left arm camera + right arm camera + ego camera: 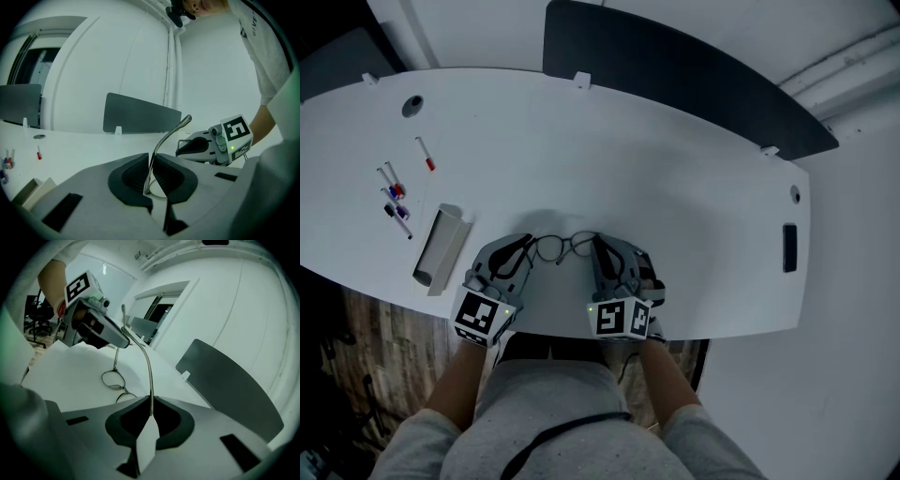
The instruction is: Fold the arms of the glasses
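Between the two grippers, low over the white table, sit the glasses, their two round lenses side by side and facing away from the person. Whether the front rests on the table top or hangs just above it I cannot tell.

Both arms of the glasses run back from the lenses toward the person, each into a gripper. The left gripper has its jaws pressed together on the thin left arm, which rises out of the pads and curves up to its tip. The right gripper is likewise clamped on the right arm, a slim rod standing up from between its closed pads, with the lenses visible beyond it.

As I judge it, the folding itself has not been done. Both arms look splayed out from the front rather than laid across behind the lenses. The grips are in place, so what is left is to swing one arm in against the lenses, then the other over it, letting go as each one settles.

Left of the glasses lies a grey oblong case, and further left a few markers and a red-tipped pen. Well beyond the glasses, a dark panel stands along the far side.
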`<state>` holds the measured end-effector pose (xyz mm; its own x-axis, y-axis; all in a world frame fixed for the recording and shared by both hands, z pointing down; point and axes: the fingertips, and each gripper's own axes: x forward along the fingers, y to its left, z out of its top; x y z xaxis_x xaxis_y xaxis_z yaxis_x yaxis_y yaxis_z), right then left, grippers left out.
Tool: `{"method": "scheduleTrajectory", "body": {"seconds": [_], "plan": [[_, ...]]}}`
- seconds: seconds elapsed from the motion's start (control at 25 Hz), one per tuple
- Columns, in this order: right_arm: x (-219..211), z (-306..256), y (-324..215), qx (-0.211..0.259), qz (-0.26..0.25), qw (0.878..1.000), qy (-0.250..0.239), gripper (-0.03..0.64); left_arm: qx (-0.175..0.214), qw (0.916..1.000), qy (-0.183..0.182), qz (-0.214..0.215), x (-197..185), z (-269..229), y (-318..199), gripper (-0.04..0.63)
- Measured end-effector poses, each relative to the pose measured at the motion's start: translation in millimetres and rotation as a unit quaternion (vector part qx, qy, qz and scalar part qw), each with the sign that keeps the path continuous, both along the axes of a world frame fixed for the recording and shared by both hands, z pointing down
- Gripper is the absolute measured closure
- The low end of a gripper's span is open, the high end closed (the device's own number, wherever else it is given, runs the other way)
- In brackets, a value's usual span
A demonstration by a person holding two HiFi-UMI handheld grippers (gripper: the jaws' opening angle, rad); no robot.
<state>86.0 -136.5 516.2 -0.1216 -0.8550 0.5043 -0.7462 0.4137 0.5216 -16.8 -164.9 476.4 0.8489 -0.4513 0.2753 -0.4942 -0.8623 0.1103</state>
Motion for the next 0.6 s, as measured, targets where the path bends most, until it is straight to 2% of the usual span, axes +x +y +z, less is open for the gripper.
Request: {"method": "scheduleTrajectory", "body": {"seconds": [0.16,0.6], "plan": [[-5,3,0,0.001,-0.026,0.999,0.045,0.583,-0.003,1.0,0.003,-0.004,0,1,-3,0.561],[-14,13,4,-0.008,-0.074,0.991,0.113,0.583,-0.011,0.9998,0.012,-0.008,1,-2,-6,0.557]]}}
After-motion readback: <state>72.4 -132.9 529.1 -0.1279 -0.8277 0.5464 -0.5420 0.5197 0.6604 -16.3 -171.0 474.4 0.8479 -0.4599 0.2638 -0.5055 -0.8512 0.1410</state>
